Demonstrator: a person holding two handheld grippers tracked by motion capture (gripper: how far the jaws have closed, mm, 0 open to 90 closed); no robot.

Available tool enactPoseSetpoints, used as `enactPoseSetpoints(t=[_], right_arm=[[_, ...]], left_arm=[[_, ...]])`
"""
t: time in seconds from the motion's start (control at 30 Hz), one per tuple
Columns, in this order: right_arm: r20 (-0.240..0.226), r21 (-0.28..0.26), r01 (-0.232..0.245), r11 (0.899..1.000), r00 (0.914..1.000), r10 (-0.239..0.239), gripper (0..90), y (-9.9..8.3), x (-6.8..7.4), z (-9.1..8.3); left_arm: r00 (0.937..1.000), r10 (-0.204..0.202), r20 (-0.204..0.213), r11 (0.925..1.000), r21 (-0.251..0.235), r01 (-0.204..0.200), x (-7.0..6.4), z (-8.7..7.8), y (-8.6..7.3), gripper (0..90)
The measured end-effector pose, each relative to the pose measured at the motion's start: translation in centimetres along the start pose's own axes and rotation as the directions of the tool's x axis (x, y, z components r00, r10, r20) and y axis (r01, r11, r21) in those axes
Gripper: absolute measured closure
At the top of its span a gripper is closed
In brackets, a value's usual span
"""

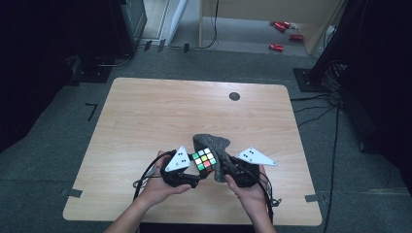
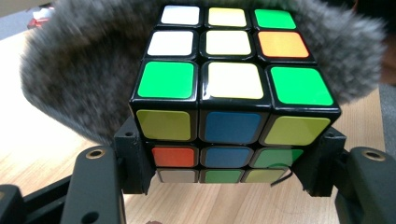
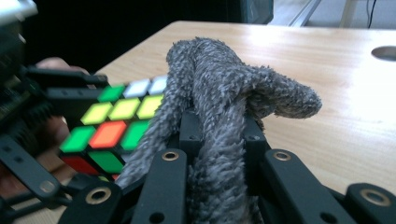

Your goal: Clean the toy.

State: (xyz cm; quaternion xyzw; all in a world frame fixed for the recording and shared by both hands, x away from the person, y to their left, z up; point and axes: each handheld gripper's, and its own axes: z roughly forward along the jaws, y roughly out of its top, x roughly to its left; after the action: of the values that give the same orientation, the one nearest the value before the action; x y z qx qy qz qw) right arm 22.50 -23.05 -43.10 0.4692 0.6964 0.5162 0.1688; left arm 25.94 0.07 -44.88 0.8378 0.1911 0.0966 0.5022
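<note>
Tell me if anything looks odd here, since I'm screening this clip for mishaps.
Little stands out. The left tool grips a scrambled cube, the right tool a bunched grey cloth against it. On the floor beyond the table, a few red items lie scattered; what they are is unclear.

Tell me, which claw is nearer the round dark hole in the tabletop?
Right. The right claw, clamping the grey cloth, sits below the hole; the left claw lies farther left.

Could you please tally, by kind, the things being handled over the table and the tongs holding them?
Puzzle cube: 1
Grey fuzzy cloth: 1
Tongs: 2, left tongs and right tongs
Total: 4
</note>
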Motion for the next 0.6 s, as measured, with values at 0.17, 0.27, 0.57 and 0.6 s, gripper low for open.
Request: enactPoseSetpoints(t=[0.17, 0.27, 0.57, 0.6], right_arm=[[-0.002, 0.036, -0.001, 0.999, 1.0000, 0.001, 78.0, -0.26, -0.09, 0.32], [-0.004, 0.034, 0.009, 0.999, 1.0000, -0.009, 78.0, 0.06, 0.05, -0.01], [-0.009, 0.006, 0.005, 1.000, 0.9999, -0.005, 77.9, 0.20, 0.05, -0.31], [-0.006, 0.019, 0.004, 1.000, 1.0000, -0.004, 77.9, -0.04, 0.01, -0.09]], left_arm=[[0.9997, -0.024, 0.001, 0.9997, -0.008, 0.024, 0.36, -0.22, -0.02, 34.9], [0.9996, -0.026, 0.013, 0.9996, -0.009, 0.026, 0.38, -0.18, -0.06, 34.9], [1.0000, 0.002, -0.005, 1.0000, 0.005, -0.002, -0.37, -0.18, 0.35, 34.9], [0.9999, -0.013, -0.003, 0.9998, -0.017, 0.013, -0.03, -0.63, 0.52, 34.9]])
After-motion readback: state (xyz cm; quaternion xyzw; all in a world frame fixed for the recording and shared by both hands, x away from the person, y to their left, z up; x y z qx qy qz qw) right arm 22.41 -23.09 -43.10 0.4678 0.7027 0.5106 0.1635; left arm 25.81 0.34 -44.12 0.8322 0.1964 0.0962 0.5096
